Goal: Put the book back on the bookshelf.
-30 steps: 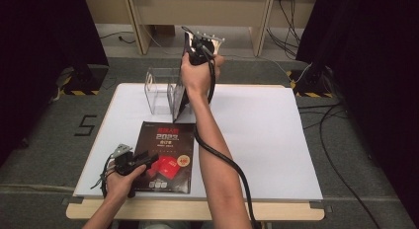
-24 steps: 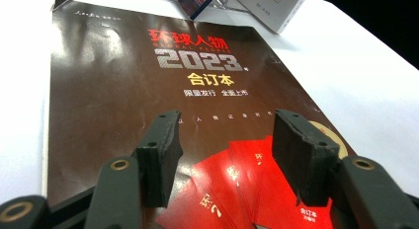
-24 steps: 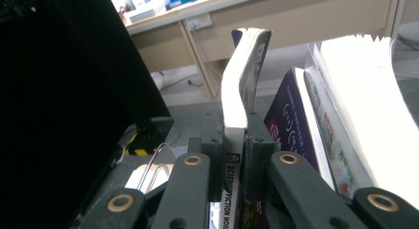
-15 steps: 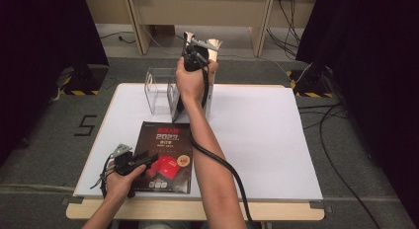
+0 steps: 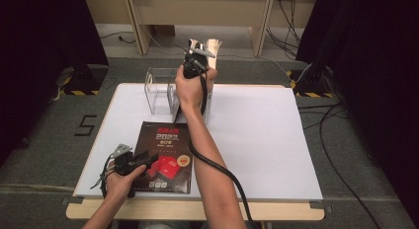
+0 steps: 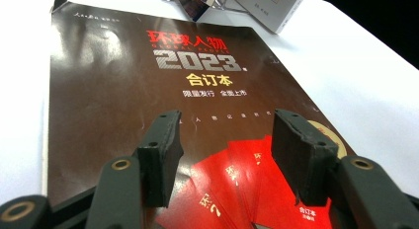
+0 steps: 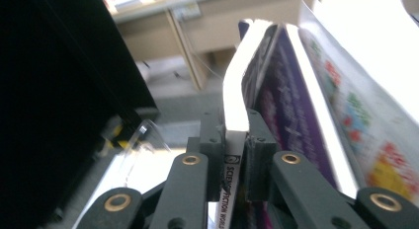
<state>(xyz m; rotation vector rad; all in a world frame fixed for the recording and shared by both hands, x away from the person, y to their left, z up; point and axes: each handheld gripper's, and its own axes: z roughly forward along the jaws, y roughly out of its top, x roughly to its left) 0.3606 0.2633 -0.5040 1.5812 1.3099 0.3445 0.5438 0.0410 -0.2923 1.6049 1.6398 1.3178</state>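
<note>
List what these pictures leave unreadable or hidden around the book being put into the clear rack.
- Purple book: cover blurred in the right gripper view; its lower end is hidden by the right gripper, whose jaws have just been opening slightly with the spine between them.
- Clear rack: its right part is hidden by the hand in the high view.
- Dark magazine: near edge hidden behind the left gripper; small print too tiny.

Left gripper (image 5: 140,160) agape, right gripper (image 7: 236,155) clamped

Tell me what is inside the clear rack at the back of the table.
The clear rack shows see-through dividers and no magazine in its left slots. The right gripper, clamped on a magazine, and its hand cover the right part.
</note>
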